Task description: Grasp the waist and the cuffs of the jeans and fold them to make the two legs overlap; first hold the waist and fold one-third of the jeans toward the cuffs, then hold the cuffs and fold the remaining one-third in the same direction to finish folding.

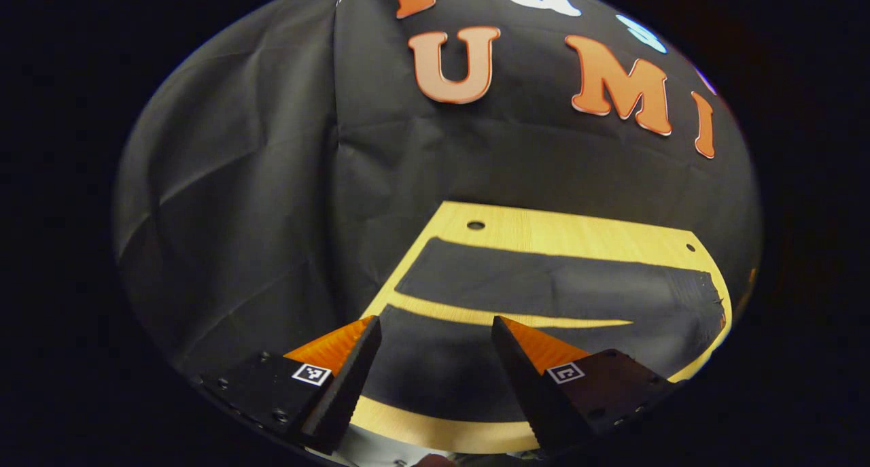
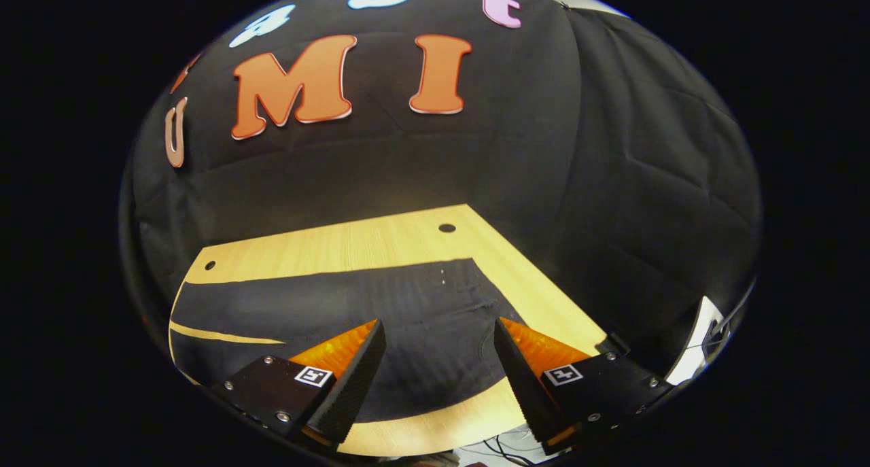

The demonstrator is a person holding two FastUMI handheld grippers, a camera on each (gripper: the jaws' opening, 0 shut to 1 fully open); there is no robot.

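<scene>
Jeans (image 1: 544, 297) flat on table (image 1: 544, 232), legs split, long axis across frame. Left gripper (image 1: 435, 358) over cuffs, right gripper (image 2: 438, 358) over waist; both w/ fingers released.

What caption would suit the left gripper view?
Open left gripper above dark jeans spread flat, legs apart, on a wooden table.

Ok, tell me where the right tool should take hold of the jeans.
Grip the near waist corner of the jeans, coming from the table's front edge. They lie flat with legs apart, and the open right tool hovers above that end.
</scene>
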